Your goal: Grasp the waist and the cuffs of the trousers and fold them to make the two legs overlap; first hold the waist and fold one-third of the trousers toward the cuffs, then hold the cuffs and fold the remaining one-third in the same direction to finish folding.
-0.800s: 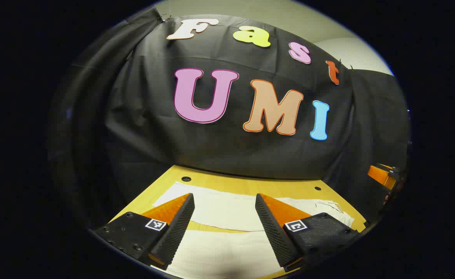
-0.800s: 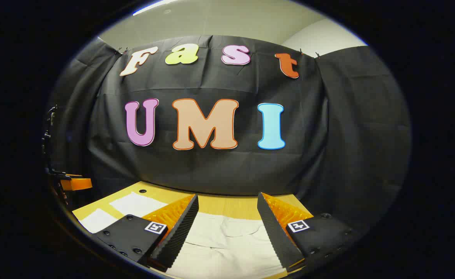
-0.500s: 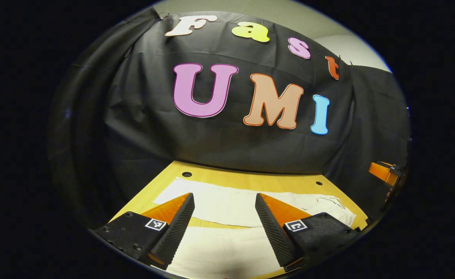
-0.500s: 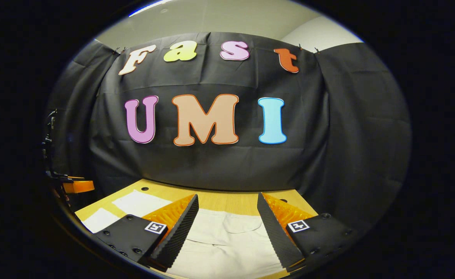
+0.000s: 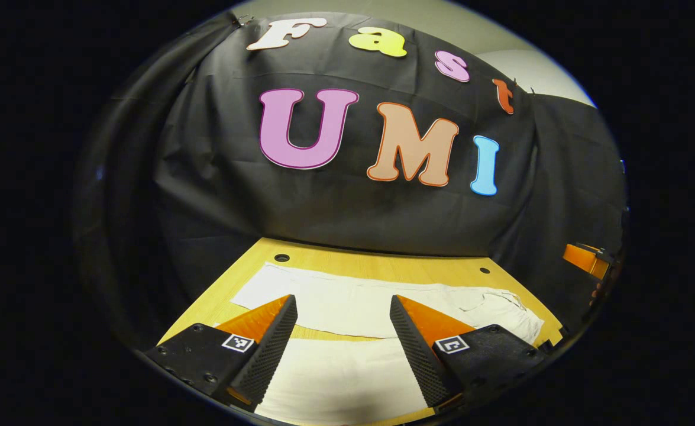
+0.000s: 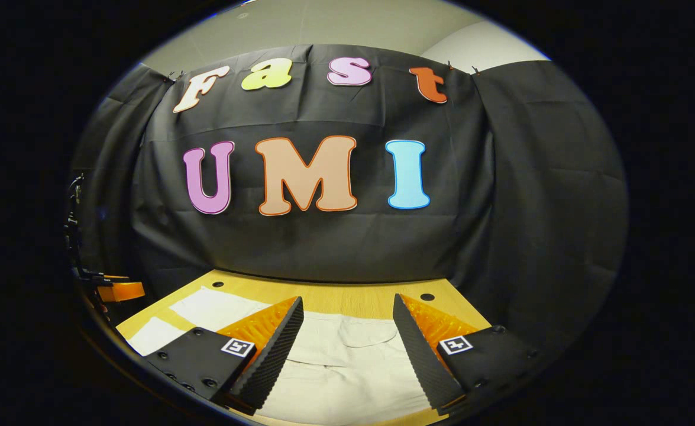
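Cream trousers [image 5: 347, 305] lie flat on the wooden table [image 5: 382, 267], legs side by side with a strip of table between them. In the left gripper view the cuff end is toward the left and the bunched waist [image 5: 501, 307] at the right. My left gripper [image 5: 341, 331] hovers open above the near leg, nothing between its fingers. In the right gripper view the waist part of the trousers [image 6: 347, 355] with a pocket seam lies under my open right gripper [image 6: 347, 337]. The other gripper [image 6: 116, 290] shows at the far left edge there.
The black cloth wall rises just behind the table's far edge. Small round holes [image 5: 281, 258] mark the tabletop near its back corners. The table edge [image 6: 146, 319] runs close at the left in the right gripper view.
Both views have tipped down slightly and moved forward: more of the table and the trousers shows now. Both grippers stay open.
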Tool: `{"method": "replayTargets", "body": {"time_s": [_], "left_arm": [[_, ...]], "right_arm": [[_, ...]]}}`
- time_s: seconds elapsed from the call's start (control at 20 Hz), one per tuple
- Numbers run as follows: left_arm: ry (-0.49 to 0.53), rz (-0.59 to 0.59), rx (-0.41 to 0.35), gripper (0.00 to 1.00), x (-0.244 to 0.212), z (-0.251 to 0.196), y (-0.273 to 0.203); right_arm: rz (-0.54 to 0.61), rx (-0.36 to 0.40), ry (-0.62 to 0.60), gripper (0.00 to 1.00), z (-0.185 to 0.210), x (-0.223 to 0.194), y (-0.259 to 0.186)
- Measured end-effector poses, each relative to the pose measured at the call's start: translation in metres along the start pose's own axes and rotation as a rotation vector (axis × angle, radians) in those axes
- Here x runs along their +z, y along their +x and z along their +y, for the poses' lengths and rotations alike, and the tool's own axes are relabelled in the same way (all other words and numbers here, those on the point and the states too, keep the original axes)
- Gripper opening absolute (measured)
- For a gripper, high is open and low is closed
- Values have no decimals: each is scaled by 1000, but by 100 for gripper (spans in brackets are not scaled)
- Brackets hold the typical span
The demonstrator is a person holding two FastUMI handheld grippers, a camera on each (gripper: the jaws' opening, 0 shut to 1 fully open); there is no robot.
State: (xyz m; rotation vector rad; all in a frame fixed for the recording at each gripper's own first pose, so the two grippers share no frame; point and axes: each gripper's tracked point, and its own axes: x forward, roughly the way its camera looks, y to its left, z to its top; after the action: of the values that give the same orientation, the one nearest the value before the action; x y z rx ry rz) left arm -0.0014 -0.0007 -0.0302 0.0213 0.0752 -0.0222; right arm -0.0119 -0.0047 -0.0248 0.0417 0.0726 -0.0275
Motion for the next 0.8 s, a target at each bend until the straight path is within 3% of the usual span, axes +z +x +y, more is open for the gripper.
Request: {"method": "replayTargets", "body": {"time_s": [0.35, 0.6, 0.8], "left_arm": [[77, 104, -45, 95, -43, 12, -1], [86, 274, -136, 95, -98, 26, -12], [183, 470, -232, 95, -152, 43, -41]], "right_arm": [[19, 2, 2, 98, 8, -10, 0], [36, 6, 36, 98, 11, -13, -3], [57, -6, 26, 98, 6, -20, -4]]}}
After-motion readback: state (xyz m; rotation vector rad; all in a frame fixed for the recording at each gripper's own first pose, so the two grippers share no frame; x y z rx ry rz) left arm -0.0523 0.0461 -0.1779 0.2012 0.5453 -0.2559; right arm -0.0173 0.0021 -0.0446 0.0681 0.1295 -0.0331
